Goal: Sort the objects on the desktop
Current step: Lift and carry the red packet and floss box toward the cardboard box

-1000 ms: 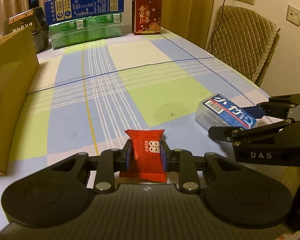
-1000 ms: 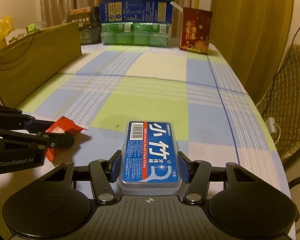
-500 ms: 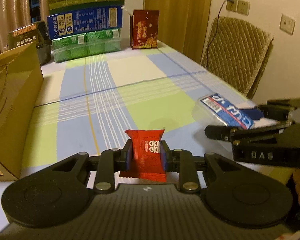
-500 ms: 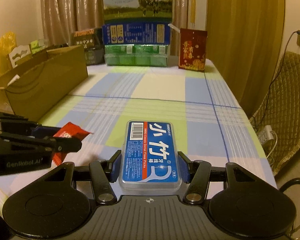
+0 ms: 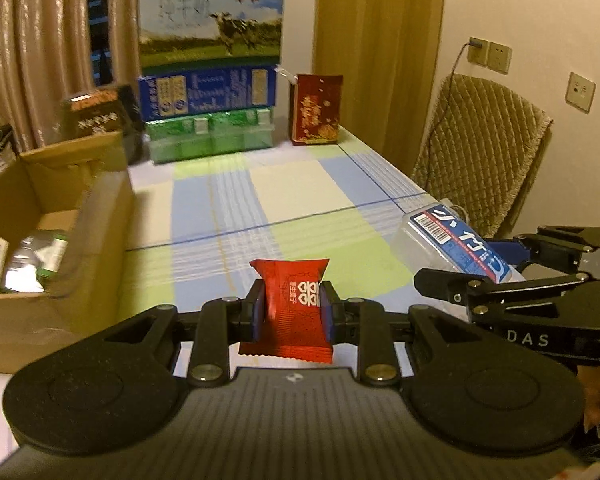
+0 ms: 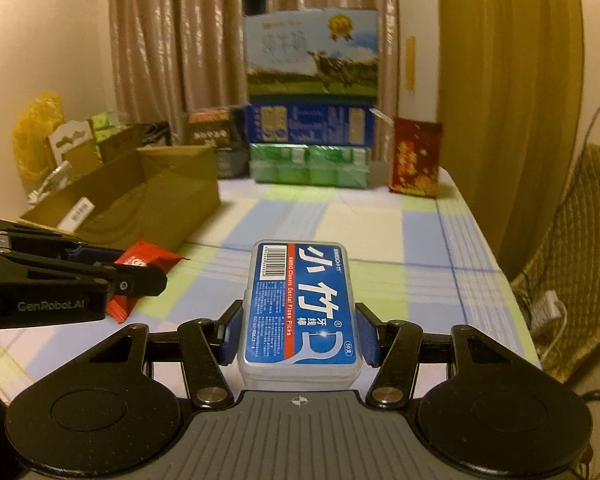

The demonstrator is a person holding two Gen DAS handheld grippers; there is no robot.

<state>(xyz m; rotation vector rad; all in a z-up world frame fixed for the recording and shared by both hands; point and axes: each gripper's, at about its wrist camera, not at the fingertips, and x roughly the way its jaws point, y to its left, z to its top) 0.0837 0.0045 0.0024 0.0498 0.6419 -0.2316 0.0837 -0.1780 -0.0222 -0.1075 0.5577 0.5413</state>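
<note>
My left gripper [image 5: 293,312] is shut on a red candy packet [image 5: 290,308], held in the air above the checked tablecloth [image 5: 300,196]. My right gripper [image 6: 300,330] is shut on a clear dental floss box [image 6: 300,308] with a blue label, also lifted off the table. In the left wrist view the floss box [image 5: 450,242] and the right gripper [image 5: 476,268] show at the right. In the right wrist view the candy packet [image 6: 144,260] and the left gripper [image 6: 140,268] show at the left.
An open cardboard box [image 5: 56,216] [image 6: 140,196] with several items inside stands at the table's left. Stacked milk cartons [image 5: 210,88], green packs [image 5: 210,136] and a red packet [image 5: 316,110] line the far end. A padded chair [image 5: 480,148] stands right of the table.
Both grippers have risen with their loads, the candy packet and the floss box. The table has dropped lower in both views, and the inside of the cardboard box has come into sight.
</note>
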